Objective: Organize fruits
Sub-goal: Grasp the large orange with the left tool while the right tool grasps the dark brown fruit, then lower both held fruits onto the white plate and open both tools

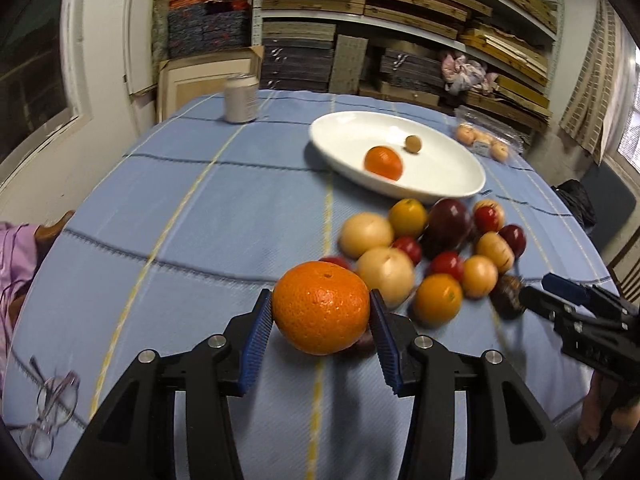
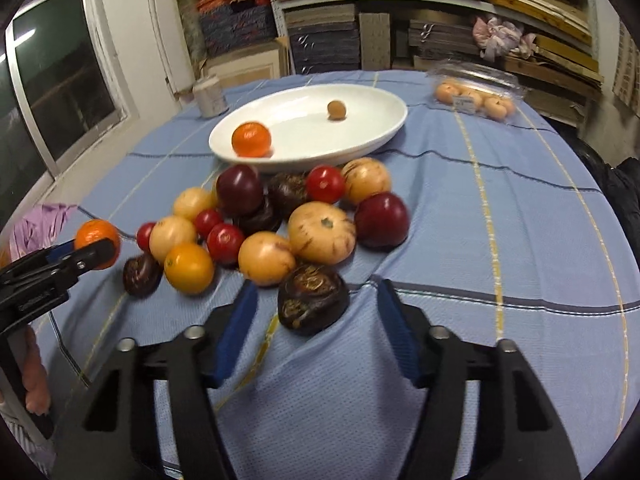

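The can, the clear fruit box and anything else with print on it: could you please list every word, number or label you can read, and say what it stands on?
Nothing can be read in either view.
Can: pale label, print too blurred to read.
Clear box: a small white sticker on its front, too small and blurred to read.
Plate, cloth, both grippers: no print visible.

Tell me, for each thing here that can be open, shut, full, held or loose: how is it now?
Left gripper: shut on the orange.
Right gripper: open, astride a dark wrinkled fruit, pads not touching.
White dish: upright, holding one tangerine and one small brown fruit.
Fruit pile: loose on the cloth.
Can: upright.
Clear fruit box: lid shut.
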{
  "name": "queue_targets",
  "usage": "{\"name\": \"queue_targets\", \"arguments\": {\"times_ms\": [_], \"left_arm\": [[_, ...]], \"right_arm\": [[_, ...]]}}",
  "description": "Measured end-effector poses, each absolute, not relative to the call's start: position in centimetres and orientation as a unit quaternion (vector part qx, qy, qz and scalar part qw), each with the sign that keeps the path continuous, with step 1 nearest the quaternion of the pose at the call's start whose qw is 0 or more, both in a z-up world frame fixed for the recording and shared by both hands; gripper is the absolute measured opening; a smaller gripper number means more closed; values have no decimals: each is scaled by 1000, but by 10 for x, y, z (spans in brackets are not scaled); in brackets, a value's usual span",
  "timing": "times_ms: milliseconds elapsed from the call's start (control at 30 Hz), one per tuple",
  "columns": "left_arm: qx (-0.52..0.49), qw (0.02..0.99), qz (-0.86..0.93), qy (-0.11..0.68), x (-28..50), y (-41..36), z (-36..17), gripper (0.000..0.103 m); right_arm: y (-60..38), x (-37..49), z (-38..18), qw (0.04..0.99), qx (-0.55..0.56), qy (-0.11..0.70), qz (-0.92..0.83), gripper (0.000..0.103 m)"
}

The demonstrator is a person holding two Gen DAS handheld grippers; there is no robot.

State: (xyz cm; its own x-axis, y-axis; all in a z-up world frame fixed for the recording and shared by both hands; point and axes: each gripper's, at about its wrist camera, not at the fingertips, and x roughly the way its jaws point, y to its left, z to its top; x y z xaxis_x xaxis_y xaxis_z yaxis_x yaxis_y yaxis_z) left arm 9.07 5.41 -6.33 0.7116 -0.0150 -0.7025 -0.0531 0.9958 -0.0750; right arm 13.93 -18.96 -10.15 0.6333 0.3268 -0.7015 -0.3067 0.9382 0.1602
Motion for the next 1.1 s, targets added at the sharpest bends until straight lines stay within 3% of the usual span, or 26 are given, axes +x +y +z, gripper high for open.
{"name": "queue_targets", "arguments": {"times_ms": [100, 433, 567, 1100], "left_arm": [[-47, 927, 8, 371, 81, 58, -65, 48], [-51, 924, -9, 378, 83, 55, -74, 49], [-55, 924, -11, 377, 83, 57, -74, 49], [-61, 924, -11, 377, 84, 59, -70, 49]], "right_arm": [[-189, 142, -105, 901, 14, 396, 174, 50], [-173, 148, -117, 898, -32, 405, 170, 49], [-176, 153, -121, 894, -22, 413, 171, 45], [-192, 154, -113, 895, 27, 405, 185, 44]]}}
